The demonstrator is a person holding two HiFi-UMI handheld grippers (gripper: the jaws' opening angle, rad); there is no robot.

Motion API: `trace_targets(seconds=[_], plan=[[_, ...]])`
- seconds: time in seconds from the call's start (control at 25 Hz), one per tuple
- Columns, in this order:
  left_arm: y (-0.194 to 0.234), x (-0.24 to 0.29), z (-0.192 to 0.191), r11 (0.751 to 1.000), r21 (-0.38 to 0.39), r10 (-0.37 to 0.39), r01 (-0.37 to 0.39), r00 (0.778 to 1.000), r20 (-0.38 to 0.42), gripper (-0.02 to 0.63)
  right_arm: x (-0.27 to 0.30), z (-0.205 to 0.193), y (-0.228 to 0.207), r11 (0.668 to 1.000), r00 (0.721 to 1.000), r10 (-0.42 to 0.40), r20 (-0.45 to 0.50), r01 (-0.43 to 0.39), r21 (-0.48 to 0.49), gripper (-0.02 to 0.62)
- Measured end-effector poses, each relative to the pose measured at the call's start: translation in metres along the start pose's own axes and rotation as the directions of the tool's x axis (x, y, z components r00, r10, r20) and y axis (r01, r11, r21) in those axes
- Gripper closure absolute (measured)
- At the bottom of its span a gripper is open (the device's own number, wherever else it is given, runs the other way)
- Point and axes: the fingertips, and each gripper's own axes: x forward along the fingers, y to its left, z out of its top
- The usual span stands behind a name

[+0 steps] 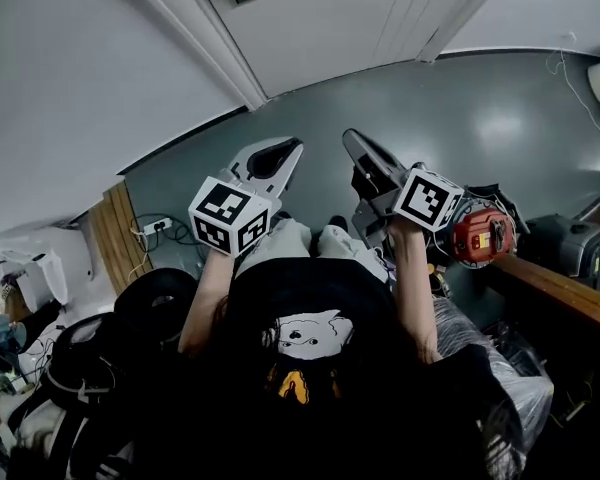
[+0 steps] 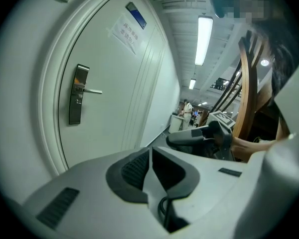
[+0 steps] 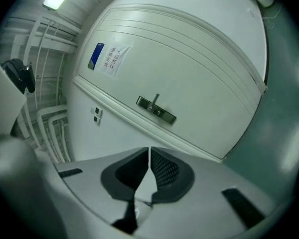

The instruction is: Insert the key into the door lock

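Well ahead of both tools, the white panelled door [image 2: 119,98] carries a steel lock plate [image 2: 77,94]. Both the left tool [image 2: 149,151] and right tool [image 3: 149,151] sit pressed together on nothing; no key shows. Likely light, stiff and slippery, it wants pinching by its bow.

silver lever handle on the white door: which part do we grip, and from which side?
Probably the slim silver lever near its free end, clear of the tall metal plate. It juts sideways from the plate, horizontal, so come straight at the white door with one jaw above and one below. The left gripper and right gripper are shut and empty; open first.
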Motion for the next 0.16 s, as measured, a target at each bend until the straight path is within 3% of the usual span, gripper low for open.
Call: trace_targets(seconds=[0.16], plan=[[0.001,0.010,-0.002,1.000,0.004,0.004,-0.004,1.000,-0.018,0.583,-0.006,0.004,-0.019,1.000,0.999,-0.018,-0.034,0.018,-0.024,0.582]])
